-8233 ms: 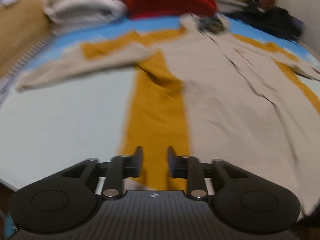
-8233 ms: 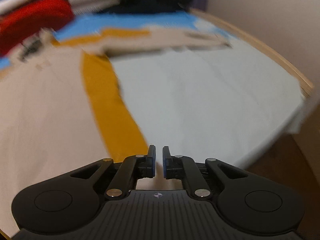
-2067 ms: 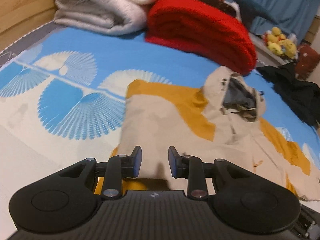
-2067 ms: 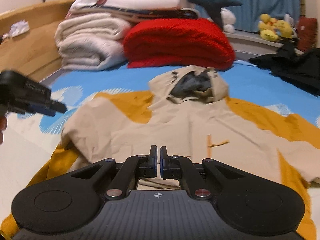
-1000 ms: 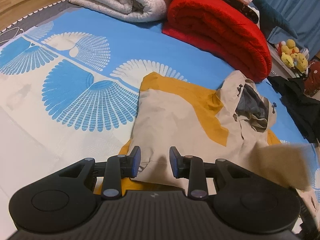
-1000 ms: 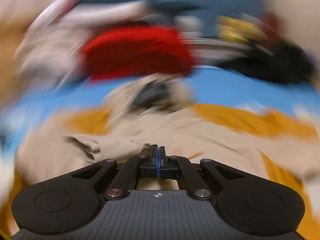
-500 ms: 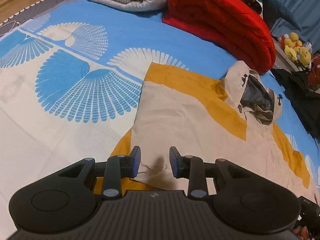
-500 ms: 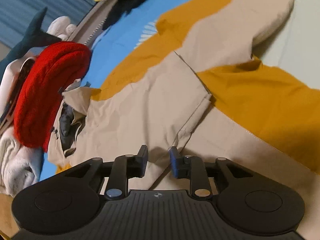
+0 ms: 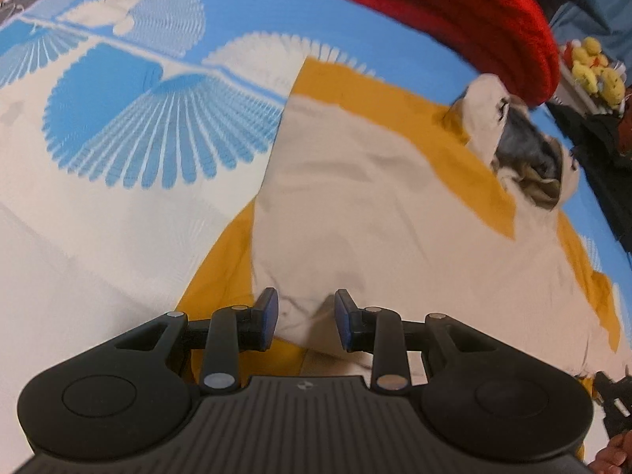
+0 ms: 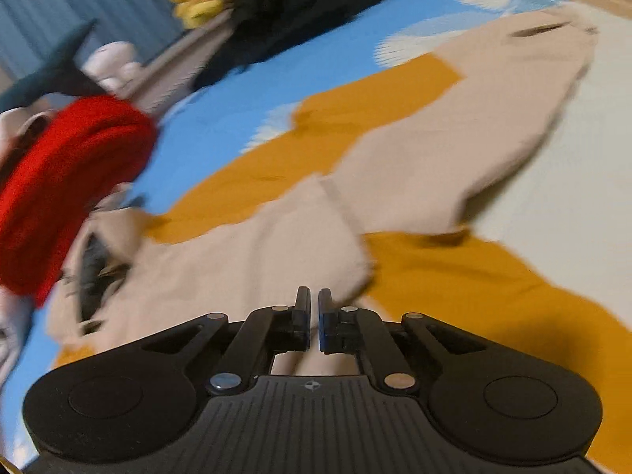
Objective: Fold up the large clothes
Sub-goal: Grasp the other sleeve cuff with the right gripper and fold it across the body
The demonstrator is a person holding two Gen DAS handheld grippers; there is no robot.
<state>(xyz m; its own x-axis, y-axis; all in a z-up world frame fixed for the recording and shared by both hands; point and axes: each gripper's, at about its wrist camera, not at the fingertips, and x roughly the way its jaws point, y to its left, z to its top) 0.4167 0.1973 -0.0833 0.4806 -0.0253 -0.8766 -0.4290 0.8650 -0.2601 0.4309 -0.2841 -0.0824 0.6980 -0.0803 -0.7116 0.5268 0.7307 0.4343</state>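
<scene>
On the bed (image 9: 118,213), the beige-and-mustard hooded jacket (image 9: 375,205) lies flat with one sleeve folded across its chest, and we hold our left tongs (image 9: 305,318) spread over that sleeve's edge while our right tongs (image 10: 314,318), empty, close nearly together beside the other sleeve (image 10: 474,126), presumably next.

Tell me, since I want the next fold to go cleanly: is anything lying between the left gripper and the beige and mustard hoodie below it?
Nothing visible does. The left gripper hangs with its jaws apart right over the hoodie, which lies bare on the blue patterned bedspread. The red blanket sits well behind it, near the hood.
</scene>
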